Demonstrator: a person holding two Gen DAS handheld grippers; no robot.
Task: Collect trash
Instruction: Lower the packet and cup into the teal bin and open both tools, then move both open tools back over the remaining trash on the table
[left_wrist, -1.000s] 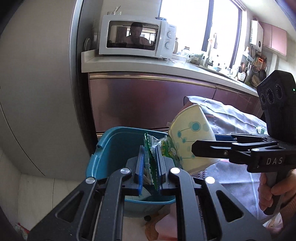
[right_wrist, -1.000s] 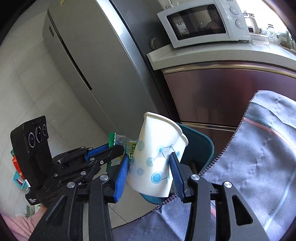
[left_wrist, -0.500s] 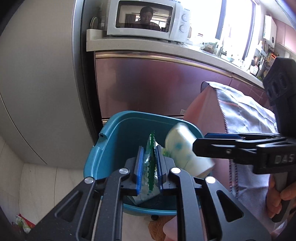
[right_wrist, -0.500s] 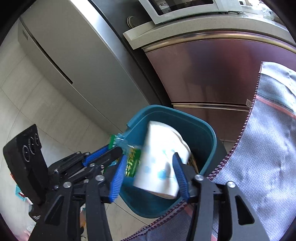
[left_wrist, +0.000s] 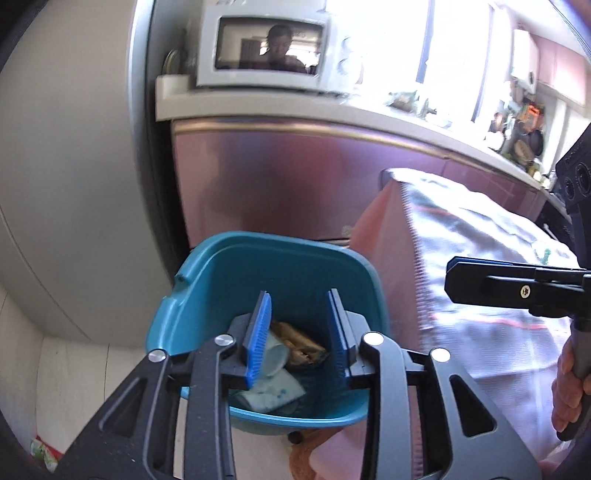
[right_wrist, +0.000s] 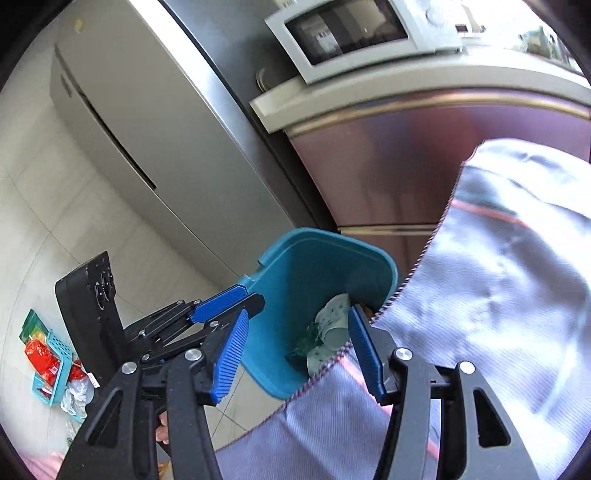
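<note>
A teal trash bin (left_wrist: 221, 266) stands on the floor by the table; it also shows in the right wrist view (right_wrist: 314, 258). Inside lie a white paper cup with blue dots (right_wrist: 334, 325), a green wrapper (right_wrist: 306, 339) and brown scraps (left_wrist: 299, 343). The cup also shows in the left wrist view (left_wrist: 271, 387). My left gripper (left_wrist: 300, 328) is open and empty above the bin. My right gripper (right_wrist: 295, 343) is open and empty over the bin's near rim; it shows from the side in the left wrist view (left_wrist: 491, 280).
A grey cloth covers the table (right_wrist: 498, 314) right of the bin. A steel fridge (right_wrist: 147, 129) stands at the left, a purple cabinet (left_wrist: 295, 184) with a microwave (left_wrist: 266, 62) behind. A small teal basket with packets (right_wrist: 48, 365) lies on the floor at the left.
Both grippers have opened. The paper cup and the green wrapper have dropped into the bin.
</note>
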